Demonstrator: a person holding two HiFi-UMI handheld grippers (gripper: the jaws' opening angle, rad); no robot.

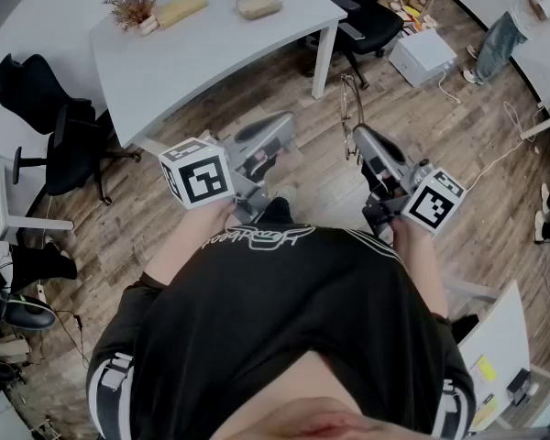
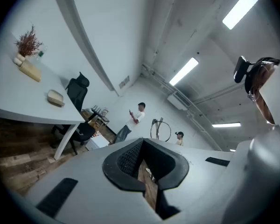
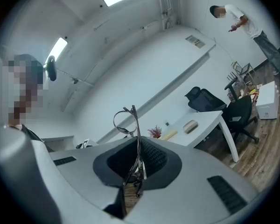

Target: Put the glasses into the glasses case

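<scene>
Two grippers were held above the wooden floor (image 1: pixel 477 122). The right hand-held gripper (image 1: pixel 356 137) pinched the thin metal-framed glasses (image 1: pixel 351 108), which stood upright. The left hand-held gripper (image 1: pixel 277 128) was nearly closed and empty. The beige oval glasses case (image 1: pixel 258 4) lay well apart on the white counter (image 1: pixel 211 53).

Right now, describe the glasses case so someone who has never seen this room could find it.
Look at the white table ahead of the person. The glasses case lies alone toward its right end. It is rounded and beige, unlike the long yellowish block beside the dried plant at the left.
</scene>
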